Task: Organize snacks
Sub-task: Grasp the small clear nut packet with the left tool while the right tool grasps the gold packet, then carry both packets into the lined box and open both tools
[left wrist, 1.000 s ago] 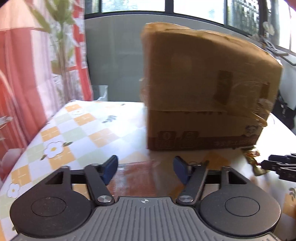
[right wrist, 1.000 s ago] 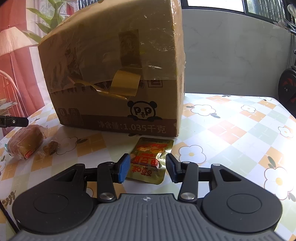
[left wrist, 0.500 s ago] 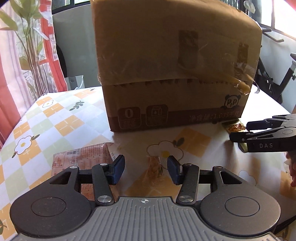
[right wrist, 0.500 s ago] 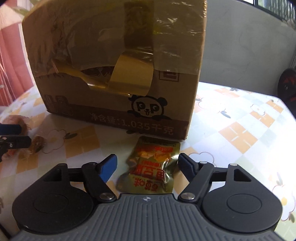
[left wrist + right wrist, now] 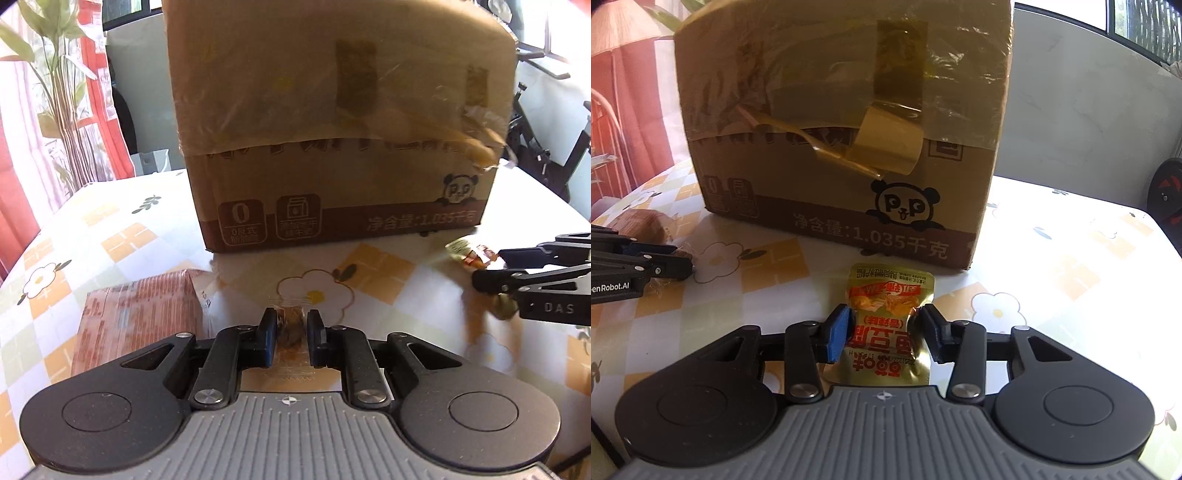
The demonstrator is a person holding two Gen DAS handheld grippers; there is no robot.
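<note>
My left gripper (image 5: 289,338) is shut on a small clear-wrapped brown snack (image 5: 290,325) that rests on the table. A pink wrapped snack pack (image 5: 138,314) lies just left of it. My right gripper (image 5: 884,334) is shut on a gold foil snack packet (image 5: 888,314), whose sides crumple between the fingers. A big cardboard box (image 5: 332,129) stands behind both; it also shows in the right wrist view (image 5: 842,122). The right gripper also shows in the left wrist view (image 5: 491,267), over the gold packet (image 5: 465,251). The left gripper appears at the left edge of the right wrist view (image 5: 665,262).
The table has a floral checked cloth (image 5: 110,229). A wrapped brown bun (image 5: 639,223) lies at the left of the right wrist view. Loose tape (image 5: 882,147) peels off the box. A red curtain and a plant (image 5: 55,92) stand at the left, an exercise bike (image 5: 543,147) at the right.
Both grippers have closed: the left onto the small brown snack, the right onto the gold packet. Both have moved forward toward the box.
</note>
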